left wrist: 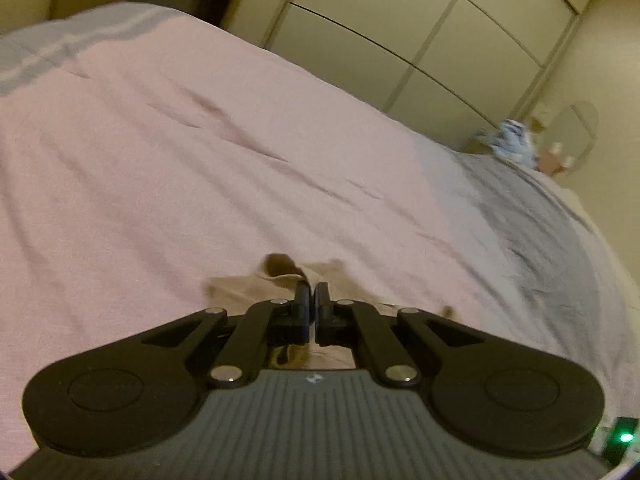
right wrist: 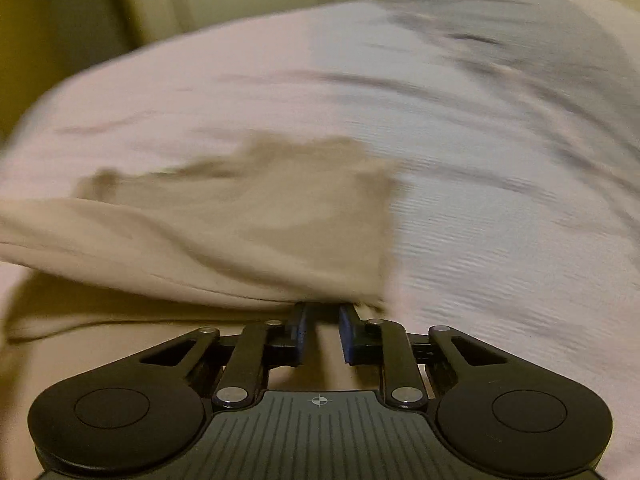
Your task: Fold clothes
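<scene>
The beige garment [right wrist: 256, 216] lies on the pink bedsheet [right wrist: 500, 240], and in the right wrist view it spreads from 9 o'clock toward the centre, one edge folded over and reaching down to the fingertips. The right gripper [right wrist: 323, 320] has its jaws a little apart – the cloth edge sits just at the tips, but I cannot tell if it is pinched. In the left wrist view the garment [left wrist: 256, 284] shows only as a small bunched part around the left gripper [left wrist: 312, 296], whose jaws are almost closed with cloth at them. Beyond, at 1 o'clock, stand the cream wardrobe doors [left wrist: 400, 40], and at 3 o'clock – a blue-white bundle [left wrist: 514, 140], blurred.
</scene>
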Motion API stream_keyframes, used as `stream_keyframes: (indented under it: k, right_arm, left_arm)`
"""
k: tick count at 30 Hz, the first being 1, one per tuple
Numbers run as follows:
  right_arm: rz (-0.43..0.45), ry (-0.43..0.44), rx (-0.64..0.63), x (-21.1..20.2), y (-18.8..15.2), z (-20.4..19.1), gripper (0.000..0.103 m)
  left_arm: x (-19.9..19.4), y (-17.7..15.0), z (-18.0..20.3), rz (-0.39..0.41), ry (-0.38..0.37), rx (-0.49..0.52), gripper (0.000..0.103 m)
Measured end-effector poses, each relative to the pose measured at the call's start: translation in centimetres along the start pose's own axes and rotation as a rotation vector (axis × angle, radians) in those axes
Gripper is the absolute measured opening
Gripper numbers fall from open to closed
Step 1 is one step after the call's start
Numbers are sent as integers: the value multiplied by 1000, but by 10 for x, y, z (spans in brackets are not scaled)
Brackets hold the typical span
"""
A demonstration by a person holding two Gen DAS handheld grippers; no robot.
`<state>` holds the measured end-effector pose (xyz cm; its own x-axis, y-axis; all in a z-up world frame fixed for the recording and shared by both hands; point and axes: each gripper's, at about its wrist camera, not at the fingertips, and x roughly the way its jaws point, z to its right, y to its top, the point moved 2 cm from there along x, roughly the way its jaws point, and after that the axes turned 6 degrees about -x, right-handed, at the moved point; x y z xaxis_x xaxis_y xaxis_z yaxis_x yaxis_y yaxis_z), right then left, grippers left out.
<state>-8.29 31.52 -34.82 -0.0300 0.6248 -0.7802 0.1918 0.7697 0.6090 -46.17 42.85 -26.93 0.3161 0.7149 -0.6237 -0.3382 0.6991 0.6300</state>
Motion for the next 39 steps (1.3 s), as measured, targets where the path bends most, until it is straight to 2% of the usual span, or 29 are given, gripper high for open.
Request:
stream_keyframes:
  k: [2,5,11,12,13,18,22,24,26,28,29,30,32,34,35,37,39]
  right_arm:
    - [-15,-3,22,-1,-1,4,16]
    - [-36,-8,56,-3,-2,10,16]
    - [-80,-18,123,-6,-3,23,16]
    - [-87,-20,134,-7,-4,25,16]
    - [-94,-21,145,-7,-4,27,0]
    - [-131,-29,201,-10,-6,37,0]
    - [-150,-1,183,-18,-3,41,0]
    - [-122,22,147,-27,0,37,2]
    - [-95,43,120,-33,5,34,3]
    - [-102,48,104,-30,10,31,6]
    - [-109,50,95,-28,12,30,6]
    - [-111,46,86,-26,15,30,8]
    - [-102,21,61,-26,23,34,16]
    - [-93,-4,37,-26,32,39,44]
    - [-84,-13,32,-25,37,44,48]
    - [-56,-20,45,-22,49,58,49]
    - [-42,-1,76,-12,62,71,49]
  left_arm:
    - [7,-7,-15,-41,41,-34,0]
    - [15,-20,-27,-82,62,-76,0]
    - [14,-12,-23,-60,38,-70,0]
    - [18,-13,-23,-74,40,-57,0]
    - [23,-15,-24,-99,43,-39,0]
    - [46,-48,-40,-255,98,13,0]
    - [43,-45,-43,-234,92,7,0]
    - [35,-38,-41,-205,72,4,0]
    - [36,-34,-40,-225,75,28,0]
    - [41,-32,-39,-259,84,50,2]
    - [45,-33,-41,-291,102,55,6]
    - [49,-35,-46,-334,132,47,16]
    - [47,-31,-52,-344,135,3,20]
    - [41,-20,-55,-311,98,-39,27]
    - [40,-14,-57,-292,88,-57,35]
    - [45,-3,-61,-279,77,-98,39]
    - [60,2,-64,-300,55,-133,35]
